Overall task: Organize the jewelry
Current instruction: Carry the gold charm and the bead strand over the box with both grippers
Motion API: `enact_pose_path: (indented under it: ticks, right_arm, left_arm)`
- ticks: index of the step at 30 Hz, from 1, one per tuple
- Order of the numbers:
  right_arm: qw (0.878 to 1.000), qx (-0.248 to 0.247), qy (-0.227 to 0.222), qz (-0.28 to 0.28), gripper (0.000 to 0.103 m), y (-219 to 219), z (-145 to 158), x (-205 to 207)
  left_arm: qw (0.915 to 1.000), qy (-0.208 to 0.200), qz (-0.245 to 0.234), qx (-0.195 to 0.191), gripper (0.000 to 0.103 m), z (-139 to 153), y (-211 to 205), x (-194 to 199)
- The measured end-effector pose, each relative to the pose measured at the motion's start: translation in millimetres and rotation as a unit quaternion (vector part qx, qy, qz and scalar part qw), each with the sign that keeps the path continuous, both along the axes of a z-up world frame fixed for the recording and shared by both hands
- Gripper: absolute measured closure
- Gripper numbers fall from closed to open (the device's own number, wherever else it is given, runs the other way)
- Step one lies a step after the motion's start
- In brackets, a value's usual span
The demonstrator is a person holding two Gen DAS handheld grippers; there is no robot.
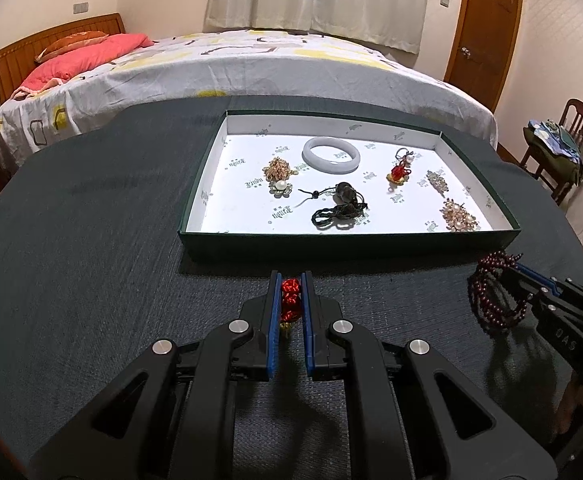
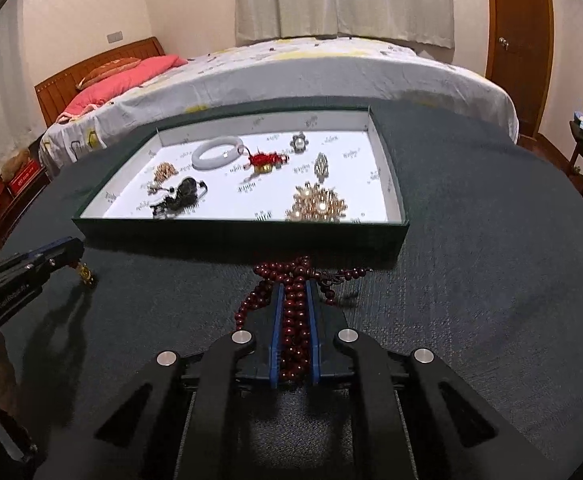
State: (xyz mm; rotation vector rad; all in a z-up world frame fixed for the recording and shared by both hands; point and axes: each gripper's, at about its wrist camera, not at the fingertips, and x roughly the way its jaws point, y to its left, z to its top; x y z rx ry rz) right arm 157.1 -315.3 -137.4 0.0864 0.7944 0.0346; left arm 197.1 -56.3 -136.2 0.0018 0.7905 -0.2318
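Note:
A shallow green box with a white inside (image 1: 195, 196) (image 2: 395, 184) stands on the dark table. In it lie a white bangle (image 1: 330, 154) (image 2: 217, 153), a black cord pendant (image 1: 341, 204), a red knot charm (image 1: 399, 172), and gold and pearl brooches (image 1: 278, 174) (image 1: 459, 216). My left gripper (image 1: 290, 280) is shut on a red knotted charm (image 1: 290, 300) just in front of the box. My right gripper (image 2: 294, 286) is shut on a dark red bead string (image 2: 295, 320), also in front of the box; it shows in the left wrist view (image 1: 495, 300).
The round table carries a dark green cloth (image 1: 91, 240). Behind it is a bed (image 1: 251, 64) with a pink pillow. A wooden door (image 1: 487, 28) and a chair (image 1: 563, 148) are at the right.

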Motion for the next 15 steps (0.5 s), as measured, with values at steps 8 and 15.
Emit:
enact_pose_path:
  ticks: [8, 15]
  right_arm:
    - [1.000, 0.008, -0.021, 0.000, 0.092, 0, 17, -5]
    - [0.999, 0.019, -0.044, -0.001, 0.092, -2, 36, -5]
  left_arm:
    - [0.9999, -0.012, -0.004, -0.007, 0.093, 12, 0, -3]
    - [0.9993, -0.031, -0.008, -0.016, 0.093, 31, -4, -5]
